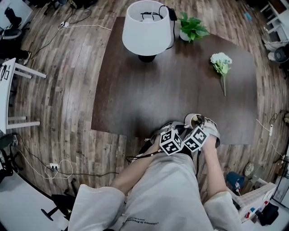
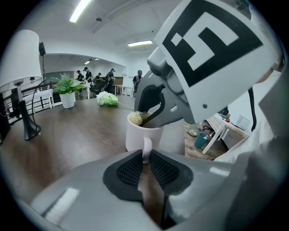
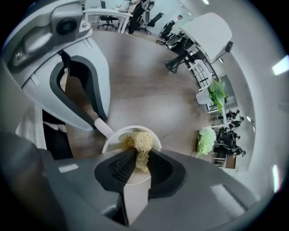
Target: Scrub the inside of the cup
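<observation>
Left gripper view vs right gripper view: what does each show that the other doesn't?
Left only: the outer wall of the cup side-on, the left gripper shut on its handle, a marker cube. Right only: the cup mouth from above, the right gripper shut on the scrubber. Both: cup, scrubber, table, lamp.

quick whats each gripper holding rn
left gripper: shut on the cup handle
right gripper: shut on the scrubber, which sits inside the cup

An open-plan office: strip lights (image 2: 81,10) overhead, white desks (image 3: 108,17), swivel chairs (image 3: 156,19), people (image 2: 110,76) beyond.
</observation>
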A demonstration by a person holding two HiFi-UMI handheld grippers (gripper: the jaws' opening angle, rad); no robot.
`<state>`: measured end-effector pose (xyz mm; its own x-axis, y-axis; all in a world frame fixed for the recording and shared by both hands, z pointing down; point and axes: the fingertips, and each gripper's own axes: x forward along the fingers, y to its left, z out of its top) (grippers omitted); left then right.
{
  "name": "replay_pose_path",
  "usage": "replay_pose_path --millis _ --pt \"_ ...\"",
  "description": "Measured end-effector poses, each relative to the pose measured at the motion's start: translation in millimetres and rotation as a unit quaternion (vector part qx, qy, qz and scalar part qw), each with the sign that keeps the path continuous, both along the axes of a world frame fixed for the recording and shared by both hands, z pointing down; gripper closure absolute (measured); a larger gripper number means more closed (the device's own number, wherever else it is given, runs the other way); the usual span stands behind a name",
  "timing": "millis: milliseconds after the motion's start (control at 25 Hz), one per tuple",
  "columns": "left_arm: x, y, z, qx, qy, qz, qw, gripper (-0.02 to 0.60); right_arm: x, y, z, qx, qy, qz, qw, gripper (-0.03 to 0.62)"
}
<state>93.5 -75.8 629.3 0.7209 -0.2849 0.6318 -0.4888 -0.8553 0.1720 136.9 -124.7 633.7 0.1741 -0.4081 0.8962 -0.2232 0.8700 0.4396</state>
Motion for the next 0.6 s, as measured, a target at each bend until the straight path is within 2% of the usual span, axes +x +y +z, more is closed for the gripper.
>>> replay_pose_path --millis 120,360,480,600 --pt "-1.2 -1.0 -0.5 0.0 0.002 -0.006 1.0 0.526 0.5 5.2 2.4 -0.05 0.03 -0.002 0.998 0.496" --pt "0.6 -3.1 0.3 -0.004 0.004 -0.012 0.9999 0.526 -0.8 10.5 3.3 -0.146 0.006 0.01 0.989 0.496" --pt "0.2 -4.0 -0.1 -0.004 0.006 -0.015 0.9999 0.525 -6.6 18.5 2.2 -0.177 -0.028 0.02 0.984 0.5" --pt "-0.2 -4.1 0.9 -0.005 0.01 -0.015 0.9998 0.525 -9.0 22.4 2.9 -0.198 -0.092 0.049 0.975 0.499"
